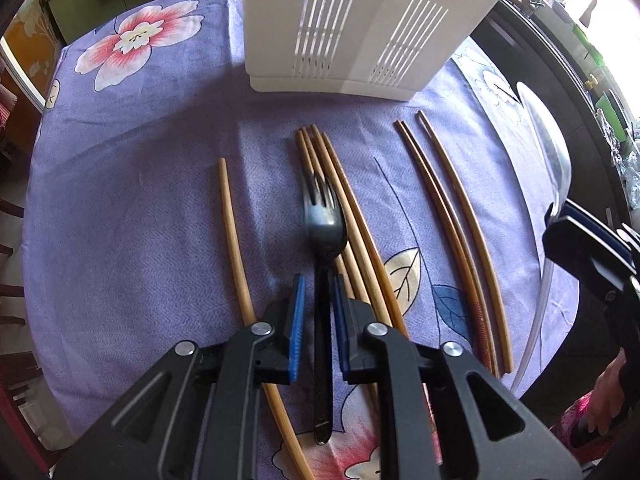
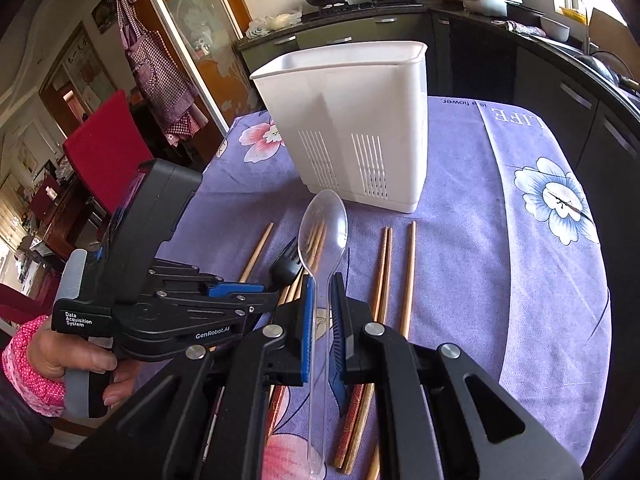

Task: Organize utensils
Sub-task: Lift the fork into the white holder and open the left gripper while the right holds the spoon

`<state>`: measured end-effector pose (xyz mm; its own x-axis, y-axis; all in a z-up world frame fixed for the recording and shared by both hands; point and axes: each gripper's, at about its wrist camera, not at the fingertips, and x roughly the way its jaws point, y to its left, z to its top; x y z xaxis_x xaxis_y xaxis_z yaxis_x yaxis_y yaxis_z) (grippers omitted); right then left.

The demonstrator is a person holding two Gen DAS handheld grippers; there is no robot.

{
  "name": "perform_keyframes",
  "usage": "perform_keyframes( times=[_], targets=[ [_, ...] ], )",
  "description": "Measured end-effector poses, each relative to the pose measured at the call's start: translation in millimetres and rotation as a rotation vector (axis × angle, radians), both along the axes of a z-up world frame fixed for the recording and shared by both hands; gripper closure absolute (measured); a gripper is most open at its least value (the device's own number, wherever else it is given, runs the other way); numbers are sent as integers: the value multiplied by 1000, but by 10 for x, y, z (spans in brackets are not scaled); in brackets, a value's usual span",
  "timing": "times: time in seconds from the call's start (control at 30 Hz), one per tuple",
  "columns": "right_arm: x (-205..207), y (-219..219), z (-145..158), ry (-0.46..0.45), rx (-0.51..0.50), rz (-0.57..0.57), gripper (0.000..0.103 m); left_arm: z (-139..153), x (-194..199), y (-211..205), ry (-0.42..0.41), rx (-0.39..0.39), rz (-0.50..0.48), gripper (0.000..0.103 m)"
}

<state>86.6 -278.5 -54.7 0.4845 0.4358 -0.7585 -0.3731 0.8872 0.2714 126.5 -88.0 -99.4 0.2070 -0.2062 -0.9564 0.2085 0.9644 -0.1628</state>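
Left gripper (image 1: pixel 319 280) straddles my black fork (image 1: pixel 323 232), pads apart, not clamped. White holder (image 2: pixel 352 120) beyond looks empty from what shows; nothing stowed yet. Chopsticks (image 1: pixel 448 232) all loose on the tablecloth (image 1: pixel 140 200). Right gripper (image 2: pixel 321 280) clenched on the clear spoon (image 2: pixel 324 224), raised.

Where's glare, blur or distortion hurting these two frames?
Left wrist: window glare blows out the top right corner, the fisheye bows the chopsticks, and the fork tines look slightly smeared. Right wrist: sharper, evenly lit, though the clear spoon is hard to read against the tablecloth.
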Motion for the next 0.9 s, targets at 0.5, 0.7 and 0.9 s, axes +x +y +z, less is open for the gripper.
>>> perform_keyframes(
  times=[0.5, 0.7, 0.9],
  targets=[
    [-80, -204, 355, -97, 92, -31, 93, 766, -88, 186, -218, -137, 3, 94],
    [-67, -336, 853, -248, 146, -69, 93, 1788, 118, 284, -613, -298, 65, 94],
    [135, -429, 1090, -310, 180, -101, 93, 2089, 641, 135, -910, -314, 121, 94]
  ],
)
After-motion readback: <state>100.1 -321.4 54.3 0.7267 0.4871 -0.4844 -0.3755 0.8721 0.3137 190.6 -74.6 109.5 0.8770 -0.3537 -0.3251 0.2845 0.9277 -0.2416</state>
